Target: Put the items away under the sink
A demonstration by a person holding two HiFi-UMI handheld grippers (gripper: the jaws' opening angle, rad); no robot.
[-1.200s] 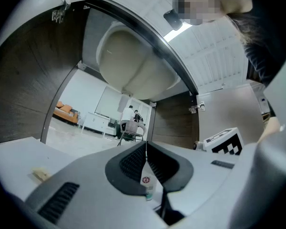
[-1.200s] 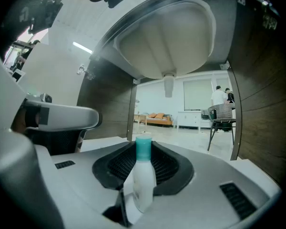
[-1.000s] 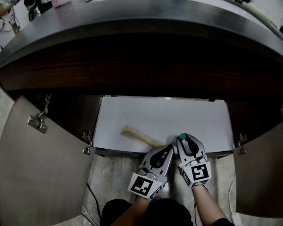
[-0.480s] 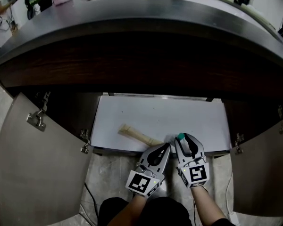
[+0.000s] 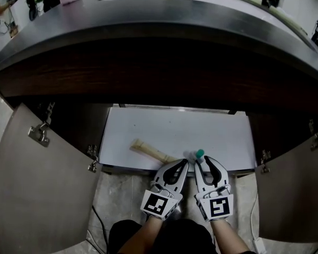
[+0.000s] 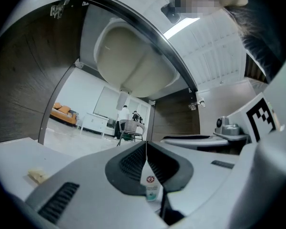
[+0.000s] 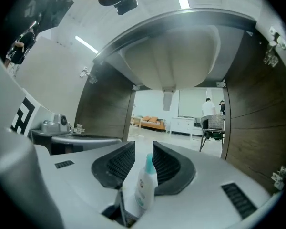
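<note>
The teal-capped bottle (image 7: 145, 185) leans loose between the parted jaws of the right hand-held gripper (image 7: 143, 149), at the front edge of the white cabinet floor (image 5: 175, 128). Just beside it, the left hand-held gripper (image 6: 146, 145) pinches a small white sachet (image 6: 151, 185).

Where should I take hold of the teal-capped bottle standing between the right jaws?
Grip the bottle on its white body, below the narrow teal cap, coming straight in from the cabinet's open front, as the right gripper already points. The body is its widest part, and it leans slightly, so close mid-body.
</note>
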